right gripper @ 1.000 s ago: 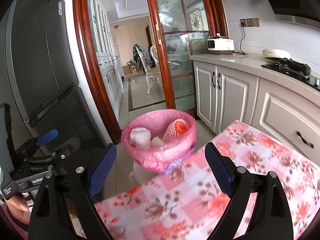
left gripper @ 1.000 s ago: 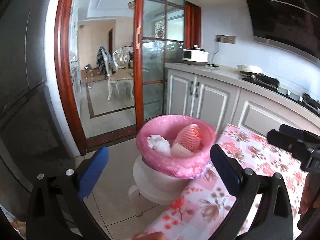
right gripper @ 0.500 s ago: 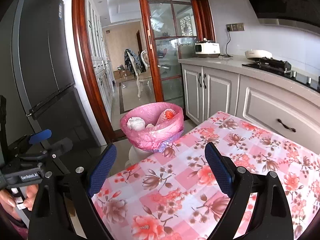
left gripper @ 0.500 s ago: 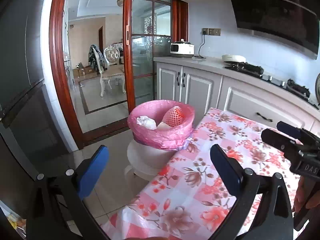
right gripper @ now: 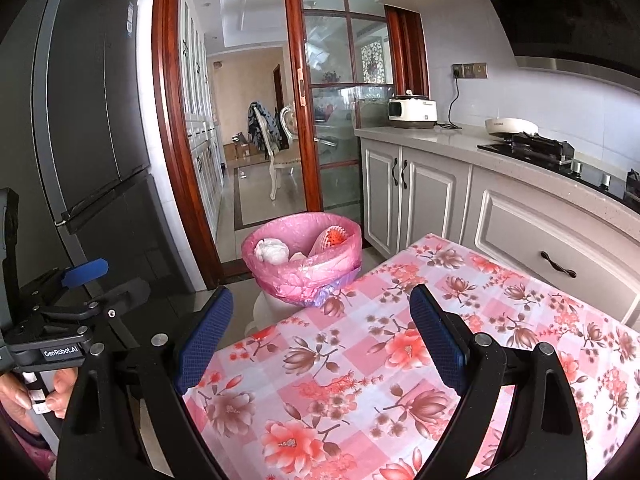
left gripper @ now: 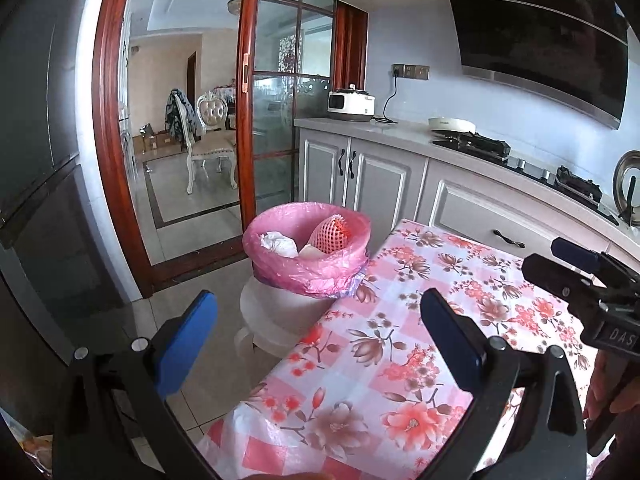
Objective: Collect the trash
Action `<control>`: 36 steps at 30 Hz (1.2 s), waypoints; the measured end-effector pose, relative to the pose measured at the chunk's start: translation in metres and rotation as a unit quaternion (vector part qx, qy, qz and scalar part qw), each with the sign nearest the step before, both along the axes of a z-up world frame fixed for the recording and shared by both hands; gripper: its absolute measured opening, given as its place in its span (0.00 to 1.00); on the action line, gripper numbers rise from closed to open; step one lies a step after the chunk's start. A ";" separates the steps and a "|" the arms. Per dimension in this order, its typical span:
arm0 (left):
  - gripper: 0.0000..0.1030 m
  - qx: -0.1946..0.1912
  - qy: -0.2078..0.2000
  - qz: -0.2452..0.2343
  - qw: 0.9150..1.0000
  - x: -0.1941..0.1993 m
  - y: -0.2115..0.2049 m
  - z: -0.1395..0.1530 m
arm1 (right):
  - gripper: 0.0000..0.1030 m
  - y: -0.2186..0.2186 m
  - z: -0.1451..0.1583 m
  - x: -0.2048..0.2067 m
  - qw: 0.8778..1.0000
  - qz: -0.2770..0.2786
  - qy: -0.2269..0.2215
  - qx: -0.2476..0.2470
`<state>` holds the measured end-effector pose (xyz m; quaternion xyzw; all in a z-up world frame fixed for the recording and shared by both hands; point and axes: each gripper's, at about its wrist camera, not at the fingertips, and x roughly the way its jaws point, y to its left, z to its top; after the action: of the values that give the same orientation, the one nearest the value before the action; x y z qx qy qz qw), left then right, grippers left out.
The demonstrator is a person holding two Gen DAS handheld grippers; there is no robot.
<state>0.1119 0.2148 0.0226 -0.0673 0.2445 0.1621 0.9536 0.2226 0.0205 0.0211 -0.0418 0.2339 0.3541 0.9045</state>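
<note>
The white bin (left gripper: 280,312) with its pink liner (left gripper: 306,252) stood on the floor at the table's far corner, at about 11 o'clock ahead, holding a crumpled tissue (left gripper: 278,243) and a red foam fruit net (left gripper: 332,234). The floral tablecloth (right gripper: 400,360) lay bare. The left gripper (left gripper: 318,336) and right gripper (right gripper: 320,336) both gaped wide, gripping nothing.

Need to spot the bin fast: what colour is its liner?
Pink bin liner, clearest in the right wrist view.
</note>
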 end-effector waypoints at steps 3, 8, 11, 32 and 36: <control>0.96 -0.001 -0.001 0.000 1.000 0.000 0.000 0.001 | 0.82 0.004 0.000 -0.003 1.000 0.004 -0.005 -0.006; 0.96 -0.001 -0.001 0.000 1.000 -0.001 0.000 0.002 | 0.82 0.011 -0.002 -0.006 1.000 0.010 -0.010 -0.014; 0.96 -0.002 -0.002 0.000 1.000 -0.002 0.000 0.004 | 0.82 0.011 -0.002 -0.006 1.000 0.010 -0.008 -0.013; 0.96 0.009 -0.022 -0.010 1.000 -0.008 -0.007 0.010 | 0.82 0.002 -0.002 -0.008 1.000 0.003 -0.014 -0.005; 0.96 0.011 -0.024 -0.012 1.000 -0.010 -0.009 0.009 | 0.82 0.000 -0.001 -0.010 1.000 0.003 -0.017 -0.005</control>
<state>0.1021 0.2062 0.0318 -0.0572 0.2209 0.1518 0.9617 0.2127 0.0208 0.0204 -0.0533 0.2202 0.3549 0.9071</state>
